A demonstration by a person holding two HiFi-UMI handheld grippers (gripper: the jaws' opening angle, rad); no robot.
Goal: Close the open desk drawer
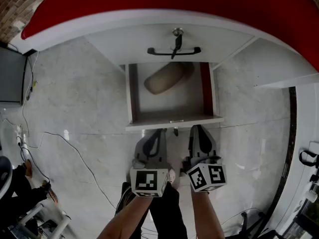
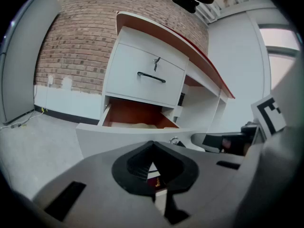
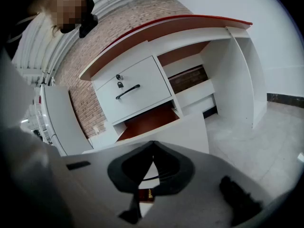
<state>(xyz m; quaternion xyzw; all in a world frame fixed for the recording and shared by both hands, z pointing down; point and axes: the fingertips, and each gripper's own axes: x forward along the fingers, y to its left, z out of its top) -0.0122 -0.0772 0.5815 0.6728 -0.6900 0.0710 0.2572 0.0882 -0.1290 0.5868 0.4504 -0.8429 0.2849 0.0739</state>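
Head view: the drawer (image 1: 172,122) is being shown pulled well out beneath the desk (image 1: 149,24), with a tan bundle (image 1: 167,77) lying inside it. The closing push is being set up. The left gripper (image 1: 159,132) and the right gripper (image 1: 196,129) are being held side by side at the drawer's front panel, probably touching it, though contact is not clearly shown. Both pairs of jaws are being held clenched tip to tip, with nothing between them. The forearms (image 1: 132,213) are being pointed forward, parallel. An even, level push from both grippers is being called for next, so the drawer is not skewed.
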